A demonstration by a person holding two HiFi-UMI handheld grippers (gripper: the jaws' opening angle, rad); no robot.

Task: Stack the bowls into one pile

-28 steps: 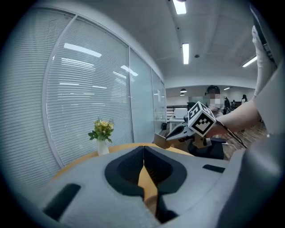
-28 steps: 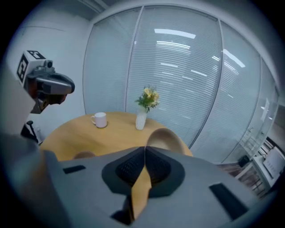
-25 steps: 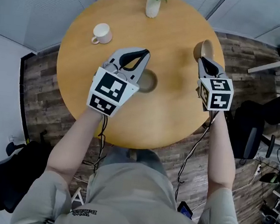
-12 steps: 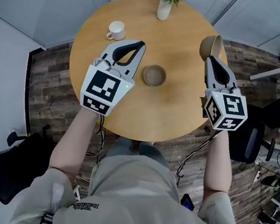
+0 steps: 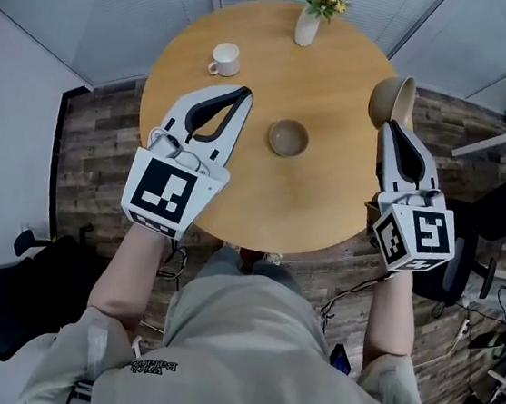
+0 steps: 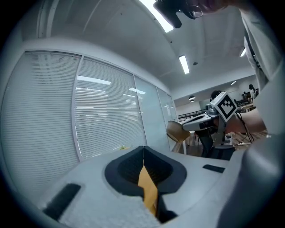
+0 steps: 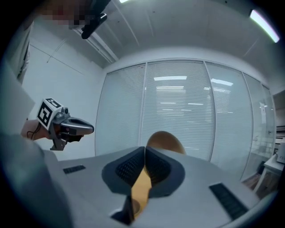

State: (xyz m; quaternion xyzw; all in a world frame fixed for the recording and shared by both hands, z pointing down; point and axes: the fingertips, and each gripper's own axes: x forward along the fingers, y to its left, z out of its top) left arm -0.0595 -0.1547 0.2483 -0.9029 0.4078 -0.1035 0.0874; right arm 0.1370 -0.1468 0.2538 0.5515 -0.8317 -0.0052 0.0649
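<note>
With my left arm (image 5: 139, 258) and right arm (image 5: 393, 307) stretched forward, I hold my left gripper (image 5: 244, 92) with its jaws pressed together on nothing, and my right gripper (image 5: 392, 125) clamped on the rim of a tilted bowl (image 5: 391, 98).

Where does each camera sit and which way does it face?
Head view: on the head, looking down at the table; forearms, left gripper, right gripper show.
Left gripper view: on that gripper, facing blinds over shut jaws.
Right gripper view: likewise, facing blinds past its clamped bowl.
Shared: each gripper view shows the other gripper.
</note>
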